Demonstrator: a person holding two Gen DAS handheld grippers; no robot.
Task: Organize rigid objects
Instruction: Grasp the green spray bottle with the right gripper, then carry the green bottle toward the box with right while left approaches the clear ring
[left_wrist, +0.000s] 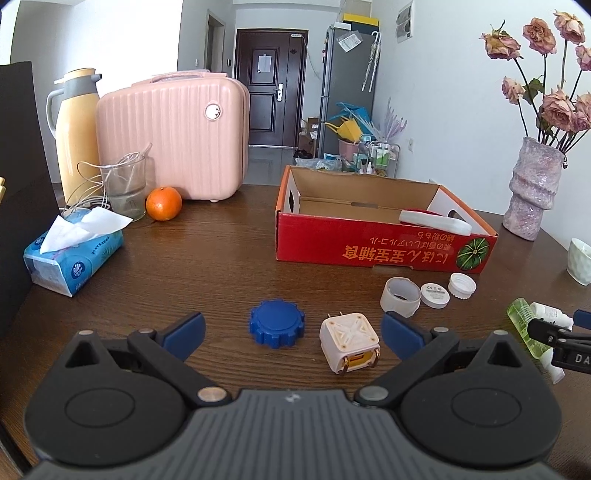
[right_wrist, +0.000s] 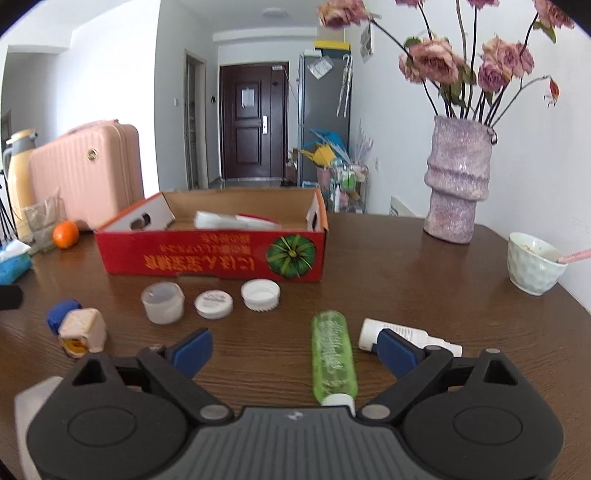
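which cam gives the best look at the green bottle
The right wrist view. There the green bottle lies whole on the table, between the open right gripper's fingers, cap toward the camera. The left wrist view catches only part of it at the far right edge, partly behind the right gripper.

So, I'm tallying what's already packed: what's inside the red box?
Inside the red box lies one white item with red trim, against the brown cardboard floor. The front wall hides the floor nearest the camera, so anything low there cannot be seen.
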